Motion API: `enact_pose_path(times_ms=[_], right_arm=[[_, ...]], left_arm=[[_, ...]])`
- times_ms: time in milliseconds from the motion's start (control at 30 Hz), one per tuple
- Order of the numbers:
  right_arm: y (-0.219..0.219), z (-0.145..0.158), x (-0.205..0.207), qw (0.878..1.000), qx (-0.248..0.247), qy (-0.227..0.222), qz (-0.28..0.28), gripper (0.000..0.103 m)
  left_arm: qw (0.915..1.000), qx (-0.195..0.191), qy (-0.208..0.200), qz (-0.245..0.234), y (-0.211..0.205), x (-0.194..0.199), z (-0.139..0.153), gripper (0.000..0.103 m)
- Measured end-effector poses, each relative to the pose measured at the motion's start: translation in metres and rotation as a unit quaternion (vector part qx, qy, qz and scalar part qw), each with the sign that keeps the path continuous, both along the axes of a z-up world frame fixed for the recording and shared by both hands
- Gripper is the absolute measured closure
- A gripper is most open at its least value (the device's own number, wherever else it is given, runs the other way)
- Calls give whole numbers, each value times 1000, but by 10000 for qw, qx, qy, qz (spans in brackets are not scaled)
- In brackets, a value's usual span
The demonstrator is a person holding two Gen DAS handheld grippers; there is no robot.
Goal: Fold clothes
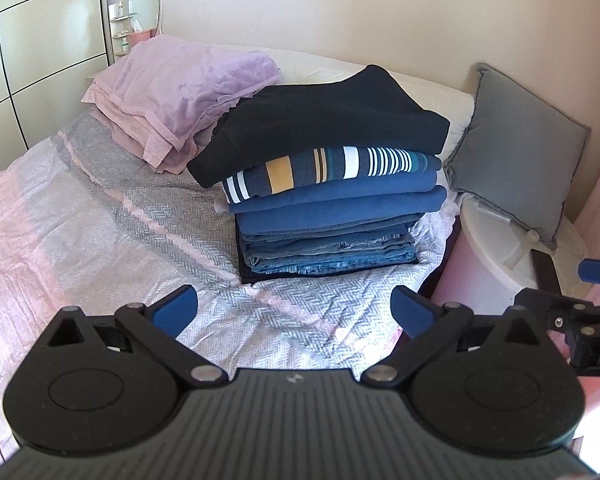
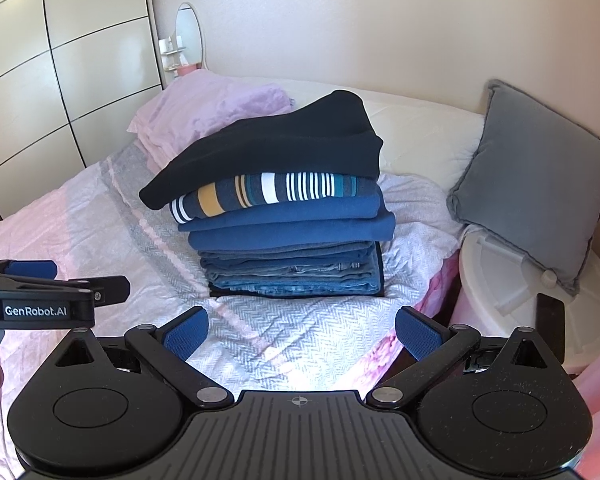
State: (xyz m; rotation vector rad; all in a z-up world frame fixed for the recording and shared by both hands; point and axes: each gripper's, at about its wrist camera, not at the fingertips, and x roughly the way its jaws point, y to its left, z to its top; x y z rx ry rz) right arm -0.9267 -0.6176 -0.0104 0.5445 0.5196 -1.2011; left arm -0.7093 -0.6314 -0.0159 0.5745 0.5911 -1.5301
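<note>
A stack of folded clothes (image 1: 332, 208) stands on the bed: a black garment (image 1: 324, 120) on top, a striped one (image 1: 328, 168), blue tops and several jeans below. It also shows in the right wrist view (image 2: 292, 236). My left gripper (image 1: 294, 310) is open and empty, held above the bedspread in front of the stack. My right gripper (image 2: 302, 334) is open and empty, also in front of the stack. The right gripper shows at the right edge of the left wrist view (image 1: 580, 320); the left gripper shows at the left edge of the right wrist view (image 2: 32, 292).
A pink and grey bedspread (image 1: 100, 232) covers the bed. A pile of lilac linen (image 1: 180, 88) lies behind the stack on the left. A grey cushion (image 1: 520, 160) leans on a white bin (image 1: 496, 264) at the right. A wardrobe (image 2: 60, 80) stands left.
</note>
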Motion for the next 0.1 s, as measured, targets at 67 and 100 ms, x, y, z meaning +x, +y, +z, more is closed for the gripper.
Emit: enact_pose_path(times_ms=[67, 100], right_arm=[[0, -1, -1, 10000, 23, 1, -16, 1], [1, -2, -1, 10000, 33, 4, -25, 1]], left_arm=[[10000, -13, -24, 64, 1, 0, -2, 2], [10000, 3, -32, 58, 0, 0, -3, 2]])
